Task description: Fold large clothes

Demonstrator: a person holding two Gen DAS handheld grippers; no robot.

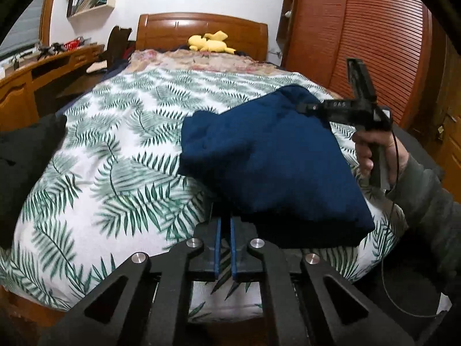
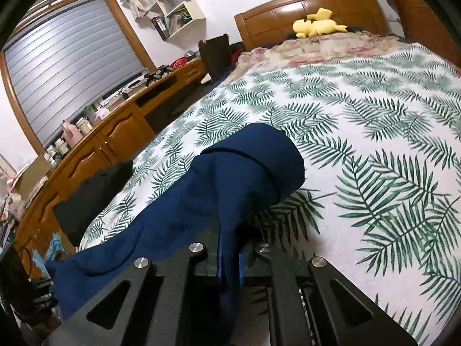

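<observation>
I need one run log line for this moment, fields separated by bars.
step: fold navy garment | left tongs: shut on its near edge | right tongs: shut on it | surface: leaf-print bed cover | garment partly lifted

Your surface: bed [image 1: 121, 150], white cover with green fern print, filling mid-frame | on it: navy garment [image 1: 268, 155], folded bundle right of centre, near edge lifted | black clothing [image 1: 26, 167] at left edge | yellow plush toy [image 1: 211, 43] top centre by the headboard [image 1: 201, 28]
</observation>
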